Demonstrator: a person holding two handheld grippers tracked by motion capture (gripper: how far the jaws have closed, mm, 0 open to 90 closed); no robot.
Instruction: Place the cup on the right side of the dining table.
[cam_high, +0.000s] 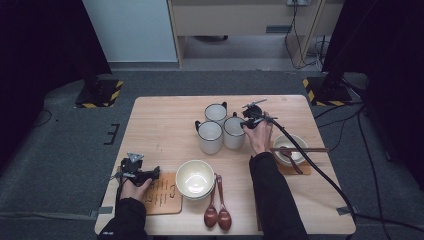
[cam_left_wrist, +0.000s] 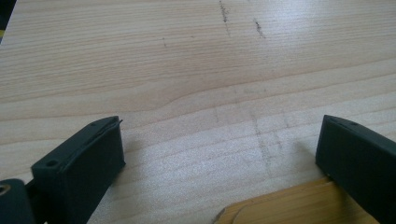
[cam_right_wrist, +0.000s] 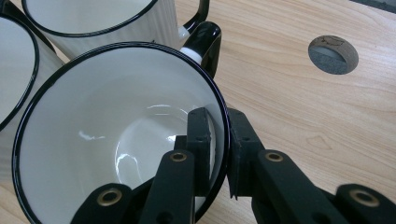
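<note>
Three white mugs with black rims stand together at the back middle of the wooden table (cam_high: 160, 120). My right gripper (cam_high: 248, 123) is at the rightmost mug (cam_high: 233, 132). In the right gripper view that mug (cam_right_wrist: 116, 130) is close up and my right gripper (cam_right_wrist: 219, 135) is shut on its wall, one jaw inside the rim and the other outside. The other two mugs (cam_high: 216, 113) (cam_high: 210, 137) stand beside it. My left gripper (cam_high: 152, 174) rests at the near left of the table. Its jaws stand wide open (cam_left_wrist: 219, 158) over bare wood, with nothing between them.
A wooden coaster (cam_high: 162, 192) (cam_left_wrist: 289, 207) lies by the left gripper. A cream bowl (cam_high: 195, 178) and two brown spoons (cam_high: 217, 212) sit at the front middle. At the right, a bowl (cam_high: 289, 145) on a mat carries chopsticks (cam_high: 307, 149). A round cable hole (cam_right_wrist: 333, 54) is in the tabletop.
</note>
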